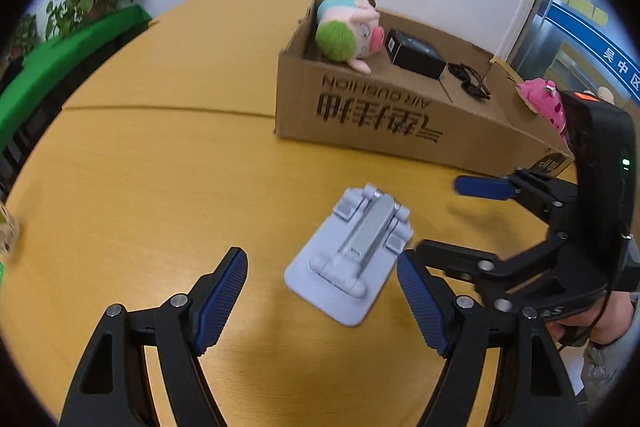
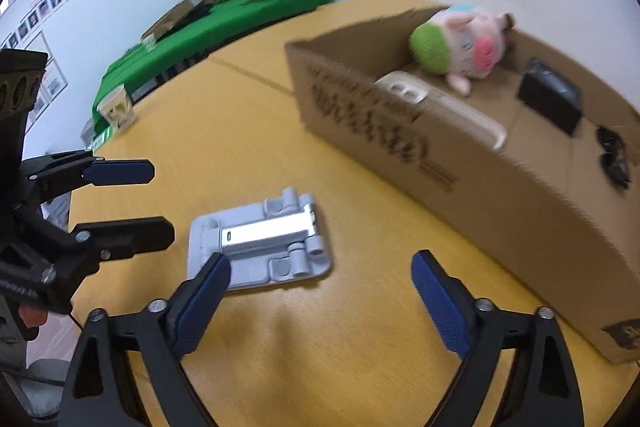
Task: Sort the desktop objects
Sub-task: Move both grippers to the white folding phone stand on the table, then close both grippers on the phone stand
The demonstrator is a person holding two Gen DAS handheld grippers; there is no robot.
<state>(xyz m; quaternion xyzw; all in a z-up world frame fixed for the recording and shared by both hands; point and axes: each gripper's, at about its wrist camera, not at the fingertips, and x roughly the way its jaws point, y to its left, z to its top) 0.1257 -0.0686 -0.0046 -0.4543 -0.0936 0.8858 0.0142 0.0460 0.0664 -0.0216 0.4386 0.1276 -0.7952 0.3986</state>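
Both grippers' fingers (image 1: pixel 222 303) spread above stand (image 1: pixel 354 259)

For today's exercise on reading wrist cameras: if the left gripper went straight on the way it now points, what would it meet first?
Probably the grey folding stand, lying flat on the table just ahead between the open left gripper fingers; depth is uncertain.

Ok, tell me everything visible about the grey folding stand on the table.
The folding phone stand is pale grey plastic with a silvery metal arm folded flat along its middle, and hinge knuckles at both ends. It lies flat on the yellow wooden table, before the cardboard box, apart from it. Nothing grips it.
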